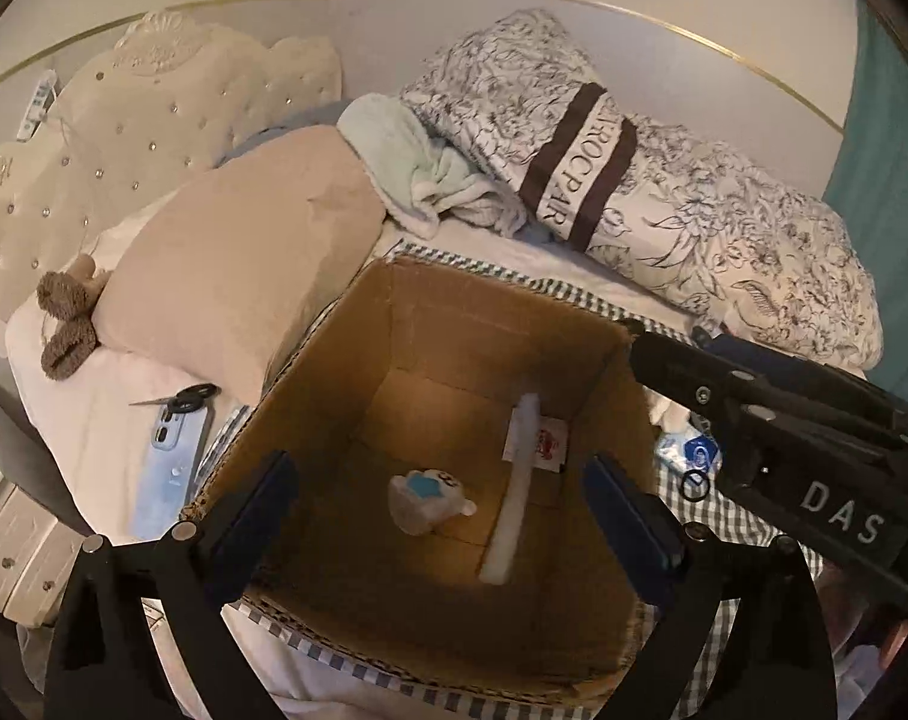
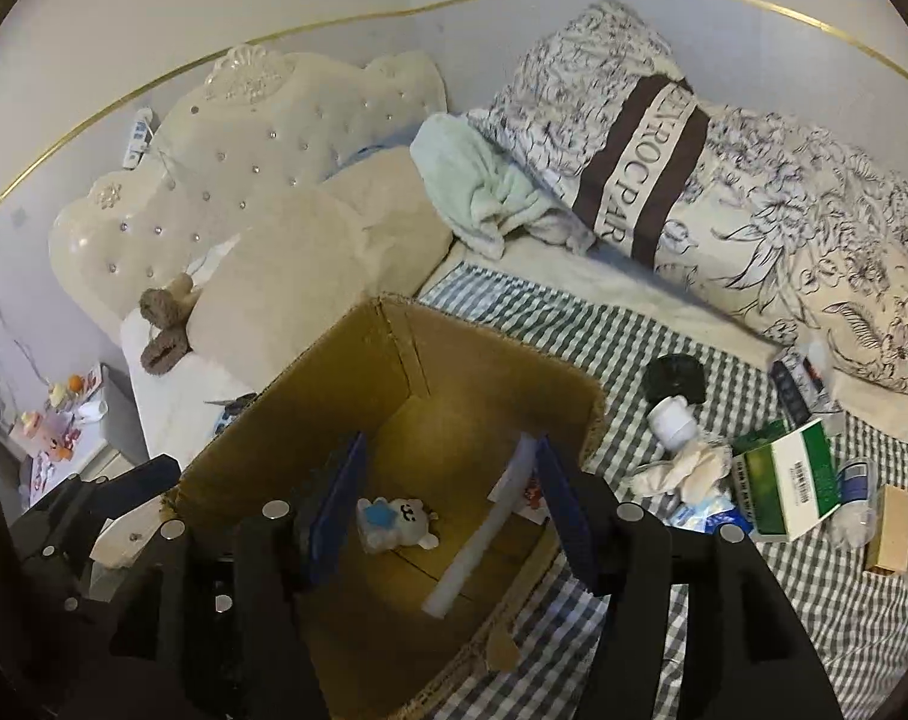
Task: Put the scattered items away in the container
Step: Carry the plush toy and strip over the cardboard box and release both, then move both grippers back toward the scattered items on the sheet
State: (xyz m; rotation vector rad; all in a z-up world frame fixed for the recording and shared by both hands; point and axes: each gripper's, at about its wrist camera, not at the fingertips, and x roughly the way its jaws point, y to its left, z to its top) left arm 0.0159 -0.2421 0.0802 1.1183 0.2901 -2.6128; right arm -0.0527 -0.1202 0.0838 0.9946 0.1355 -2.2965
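your left gripper and right gripper both gape wide, empty, above the cardboard box, bear toy inside

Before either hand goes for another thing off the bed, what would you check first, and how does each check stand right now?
1. Left gripper empty, fingers apart: ok.
2. Right gripper empty, fingers apart: ok.
3. Cardboard box open, upright on the bed: ok.
4. Room left inside; only a small bear toy, a white foam strip and a card lie on its floor: ok.
5. Items still outside: green box, white bottle, crumpled tissue: not ok.
6. Right gripper already over those items: not ok, it hangs above the box.
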